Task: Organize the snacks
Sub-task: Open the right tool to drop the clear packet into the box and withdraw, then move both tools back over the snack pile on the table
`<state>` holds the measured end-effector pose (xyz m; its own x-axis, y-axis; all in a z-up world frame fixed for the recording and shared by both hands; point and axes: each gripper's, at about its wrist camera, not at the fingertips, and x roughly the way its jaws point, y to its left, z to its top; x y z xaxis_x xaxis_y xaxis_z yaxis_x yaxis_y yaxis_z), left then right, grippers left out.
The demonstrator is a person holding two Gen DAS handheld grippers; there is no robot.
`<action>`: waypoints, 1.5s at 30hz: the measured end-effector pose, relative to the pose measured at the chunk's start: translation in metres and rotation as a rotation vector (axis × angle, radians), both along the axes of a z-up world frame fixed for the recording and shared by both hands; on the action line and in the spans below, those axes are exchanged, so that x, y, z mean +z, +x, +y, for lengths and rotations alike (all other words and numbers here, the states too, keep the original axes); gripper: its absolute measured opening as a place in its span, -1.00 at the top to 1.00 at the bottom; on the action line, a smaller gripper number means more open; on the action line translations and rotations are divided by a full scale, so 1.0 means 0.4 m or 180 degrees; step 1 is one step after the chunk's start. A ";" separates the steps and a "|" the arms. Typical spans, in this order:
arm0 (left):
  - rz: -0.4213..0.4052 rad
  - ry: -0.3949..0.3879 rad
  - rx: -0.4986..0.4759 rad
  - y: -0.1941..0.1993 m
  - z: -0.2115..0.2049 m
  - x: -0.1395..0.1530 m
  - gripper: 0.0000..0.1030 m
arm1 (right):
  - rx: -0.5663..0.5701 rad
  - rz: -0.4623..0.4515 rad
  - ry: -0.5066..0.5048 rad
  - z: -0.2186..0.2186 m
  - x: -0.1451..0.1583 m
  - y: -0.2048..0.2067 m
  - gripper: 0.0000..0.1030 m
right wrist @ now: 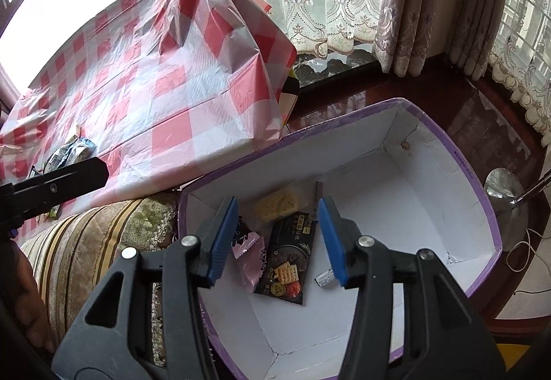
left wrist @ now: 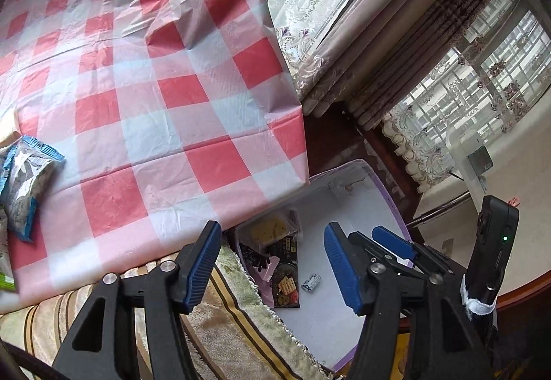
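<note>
A purple-rimmed white box stands on the floor beside the table, also in the left wrist view. In it lie a black cracker packet, a yellow biscuit pack, a pink packet and a small silver candy. My right gripper is open and empty above the box. My left gripper is open and empty near the table's corner. A blue-and-silver snack bag lies on the red-checked tablecloth at the left; it also shows in the right wrist view.
A striped plush cushion lies between table and box. Curtains and windows stand behind. A metal lamp base stands on the dark wooden floor right of the box. A green packet edge shows at the table's left.
</note>
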<state>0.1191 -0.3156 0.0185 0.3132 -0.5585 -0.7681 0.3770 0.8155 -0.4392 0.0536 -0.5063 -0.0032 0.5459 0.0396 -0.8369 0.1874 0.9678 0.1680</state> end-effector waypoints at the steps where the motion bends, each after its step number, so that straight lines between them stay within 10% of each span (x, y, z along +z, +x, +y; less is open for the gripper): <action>1: 0.0008 0.0000 0.0018 0.002 0.008 0.001 -0.22 | 0.0031 -0.0011 0.0009 0.010 0.004 0.002 -0.02; 45: 0.0448 -0.0107 0.2618 0.008 0.839 -0.081 -0.22 | 0.1600 0.0020 0.0079 0.553 0.047 0.155 -0.09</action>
